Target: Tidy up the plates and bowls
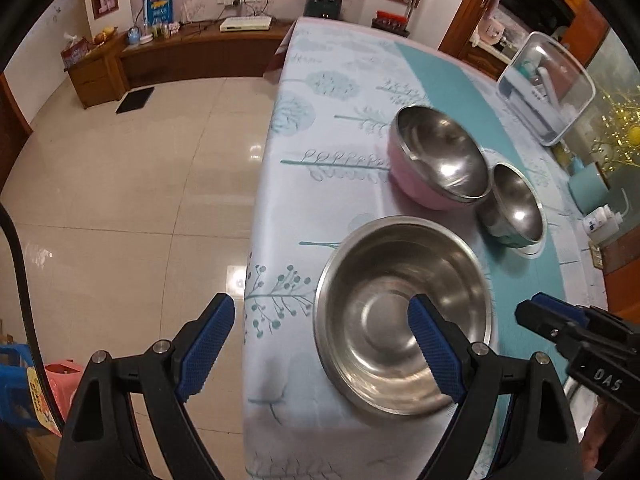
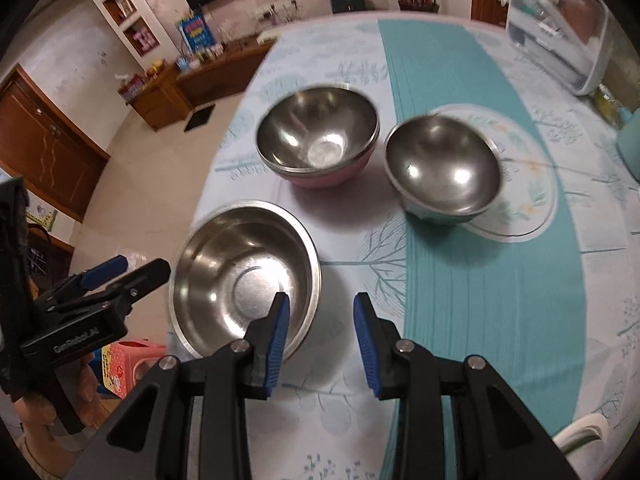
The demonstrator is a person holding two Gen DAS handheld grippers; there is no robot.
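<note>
A wide steel bowl [image 1: 404, 312] [image 2: 244, 280] sits near the table's left edge, closest to me. Behind it stands a pink-sided steel bowl [image 1: 436, 160] [image 2: 320, 140], seemingly with another nested in it. To its right a green-sided steel bowl [image 1: 514, 208] [image 2: 444, 168] rests on a floral plate [image 2: 528, 208]. My left gripper [image 1: 320, 344] is open, straddling the wide bowl's left rim, holding nothing. My right gripper [image 2: 322, 336] is open and empty, just right of the wide bowl. Its tip shows in the left wrist view [image 1: 536, 312]; the left gripper shows in the right wrist view [image 2: 120, 272].
The table wears a pale tree-print cloth [image 1: 320, 120] with a teal band [image 2: 480, 280]. A clear lidded box [image 1: 548, 88] [image 2: 560, 24] stands at the far right. The floor [image 1: 140, 200] drops off at left. A pink stool [image 2: 132, 356] is below the edge.
</note>
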